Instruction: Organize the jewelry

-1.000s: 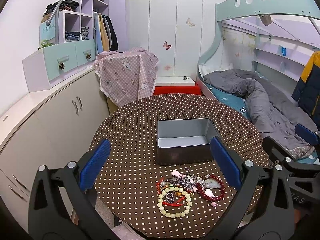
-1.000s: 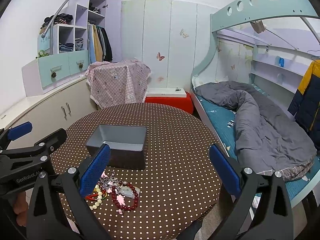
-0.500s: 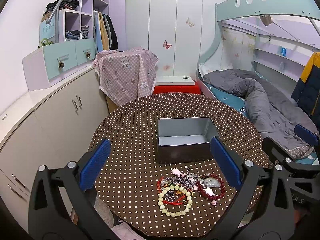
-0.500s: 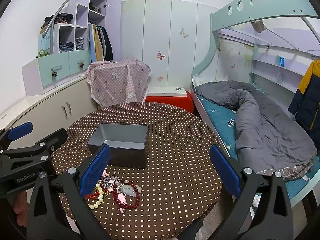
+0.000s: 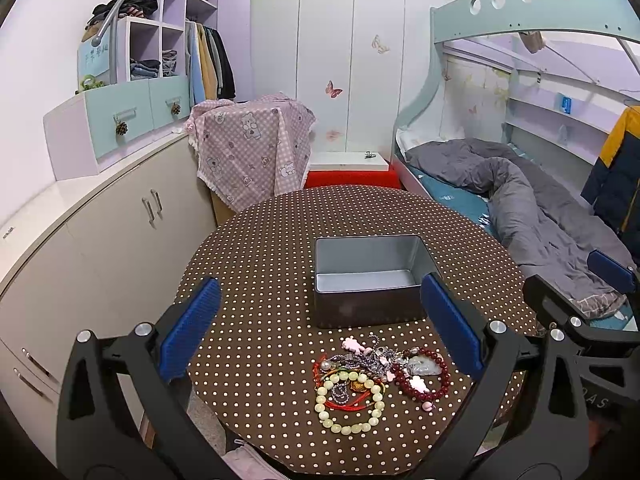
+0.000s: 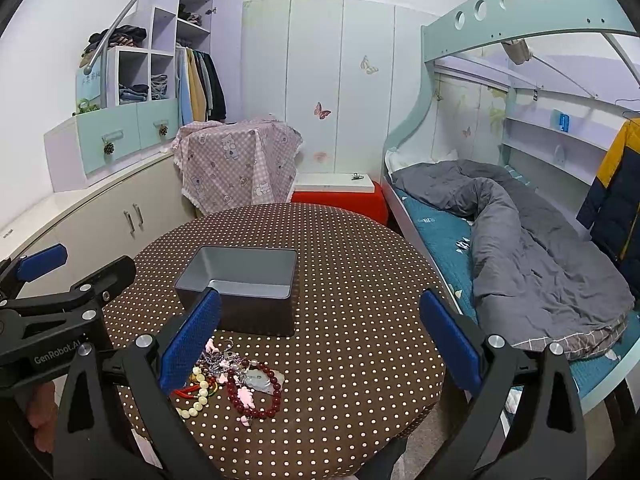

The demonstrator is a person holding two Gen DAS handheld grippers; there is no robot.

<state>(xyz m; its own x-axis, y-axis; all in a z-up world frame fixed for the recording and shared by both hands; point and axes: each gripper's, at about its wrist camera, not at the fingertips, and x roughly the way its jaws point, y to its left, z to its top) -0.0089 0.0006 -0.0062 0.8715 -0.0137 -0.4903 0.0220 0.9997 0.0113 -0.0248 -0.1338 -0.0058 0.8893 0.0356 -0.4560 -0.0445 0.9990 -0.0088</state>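
On the round polka-dot table, an open grey tin box is seen near the middle, its inside bare. Just in front of the box, on the side nearer the cameras, a tangled jewelry pile is heaped: a pale green bead bracelet, a dark red bead bracelet and chains. Above that pile the left gripper is held with its blue fingers spread wide, nothing between them. Right of the box, the right gripper is likewise spread and empty.
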